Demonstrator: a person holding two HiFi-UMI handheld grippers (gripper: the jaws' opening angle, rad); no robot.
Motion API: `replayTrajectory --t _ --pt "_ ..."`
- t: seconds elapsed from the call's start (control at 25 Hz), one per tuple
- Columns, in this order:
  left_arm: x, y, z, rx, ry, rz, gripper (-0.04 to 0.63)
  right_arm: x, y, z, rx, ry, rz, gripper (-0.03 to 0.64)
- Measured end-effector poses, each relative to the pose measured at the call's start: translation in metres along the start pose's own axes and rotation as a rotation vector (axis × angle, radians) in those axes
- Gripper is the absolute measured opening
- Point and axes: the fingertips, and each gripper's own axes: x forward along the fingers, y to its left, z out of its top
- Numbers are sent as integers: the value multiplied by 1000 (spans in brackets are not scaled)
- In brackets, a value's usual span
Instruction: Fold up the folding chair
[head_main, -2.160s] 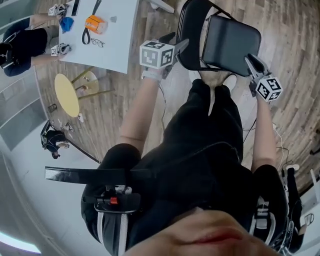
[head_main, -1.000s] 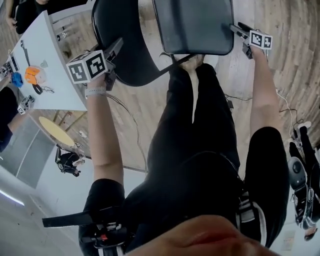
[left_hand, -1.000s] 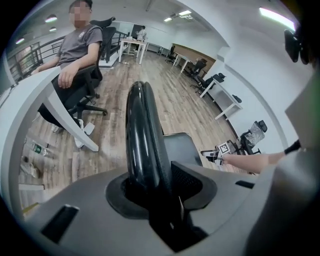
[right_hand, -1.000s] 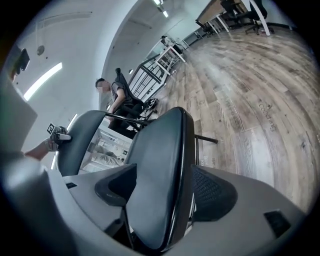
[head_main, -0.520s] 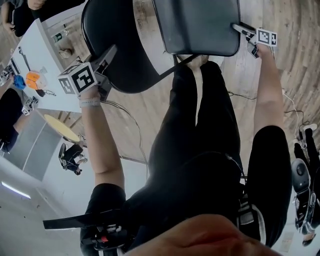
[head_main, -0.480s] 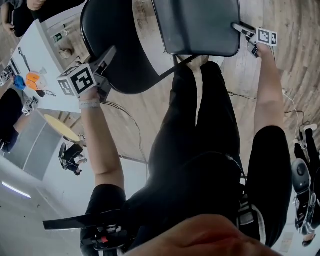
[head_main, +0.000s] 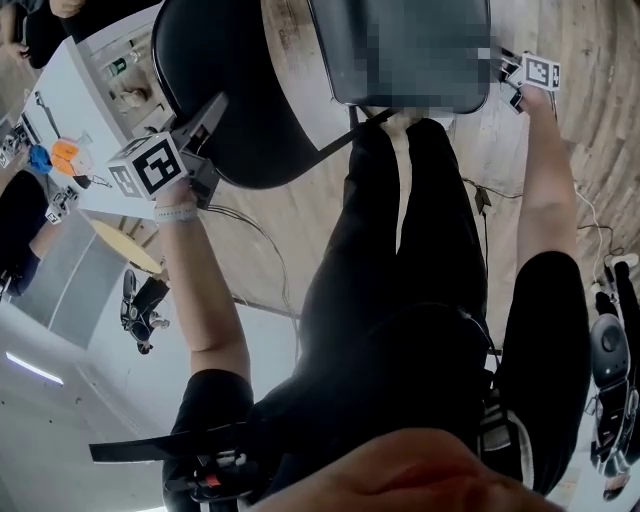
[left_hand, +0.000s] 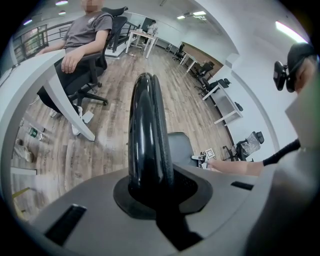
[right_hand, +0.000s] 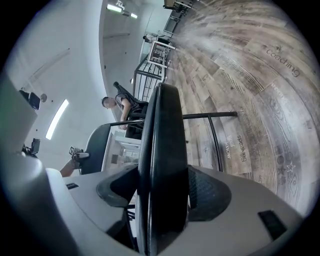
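The black folding chair stands open in front of the person's legs. My left gripper is shut on the rim of the curved backrest. In the left gripper view that rim fills the gap between the jaws of the left gripper. My right gripper is at the right edge of the seat, most of which lies under a mosaic patch. In the right gripper view the seat edge stands between the closing jaws of the right gripper, with a dark gap at one pad.
A white table with small tools and an orange object stands left of the chair. A yellow round stool is below it. A seated person is beyond the table. Cables lie on the wooden floor at the right.
Since the earliest frame the chair has come closer and higher in the head view. Over the last second the right gripper has drifted right with the seat edge. The left gripper stays on the backrest.
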Motion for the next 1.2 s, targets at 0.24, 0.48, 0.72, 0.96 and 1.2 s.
replayTrajectory --t 0.24,0.48,0.72,0.96,1.2 --pt "-17 -8 4 45 8 21 51 6 35 -3 -23 25 88 284" --pt "-40 -3 8 61 -2 44 49 18 81 -10 -25 72 138 275" --pt "-61 -10 13 95 1 68 51 23 142 -12 -29 90 259 259" --pt "-92 0 17 94 1 86 51 45 216 -20 -57 108 350 217" --pt "-126 26 20 99 -5 108 51 99 281 -34 -95 134 425 135"
